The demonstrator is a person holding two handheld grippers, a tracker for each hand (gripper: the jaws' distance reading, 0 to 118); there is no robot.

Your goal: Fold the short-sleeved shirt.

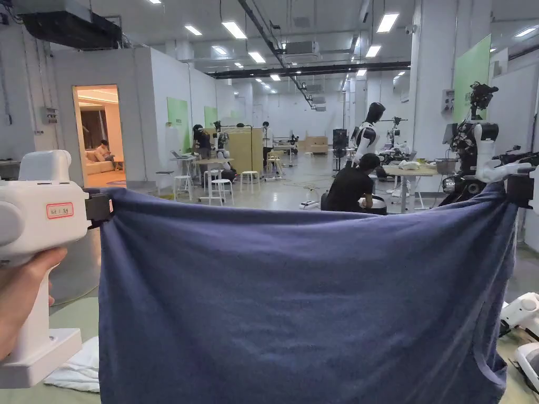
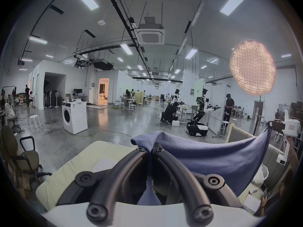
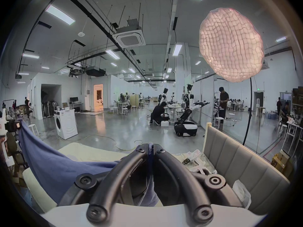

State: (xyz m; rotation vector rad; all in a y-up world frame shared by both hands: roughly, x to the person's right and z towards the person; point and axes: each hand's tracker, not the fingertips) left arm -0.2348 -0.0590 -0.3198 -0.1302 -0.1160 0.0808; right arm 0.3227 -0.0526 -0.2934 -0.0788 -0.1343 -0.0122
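The person's left hand (image 1: 18, 300) wraps the white handle of the left gripper (image 1: 100, 208) at the left edge of the head view, holding it upright at chest height with its black jaws pointing inward. In the left gripper view those jaws are closed together on a bunched corner of the blue shirt (image 2: 213, 156), cloth pinched between the tips and trailing down between them. The right gripper (image 1: 518, 189) sits at the far right edge of the head view at about the same height; in the right gripper view its jaws are pressed shut on the opposite corner, a thin fold of blue cloth showing between the tips. Each gripper view also shows the other gripper farther off, clamped on its corner.

One shirt (image 1: 305, 305) hangs between the two grippers as a broad curtain in the air. Its top edge sags slightly in the middle, and soft diagonal creases run from each held corner. The fabric is a plain dusty blue; a loose hem curls at the lower right.

Below it lies a pale yellow-green bed surface (image 2: 101, 150) with a padded grey headboard (image 3: 237, 161) on the right side. One white cloth (image 1: 79, 371) lies crumpled under the left gripper.

Beyond is a large hall: one white washing machine (image 2: 74, 118), a person crouching in black (image 1: 350, 189), and two humanoid robots standing near a desk (image 1: 408, 171).
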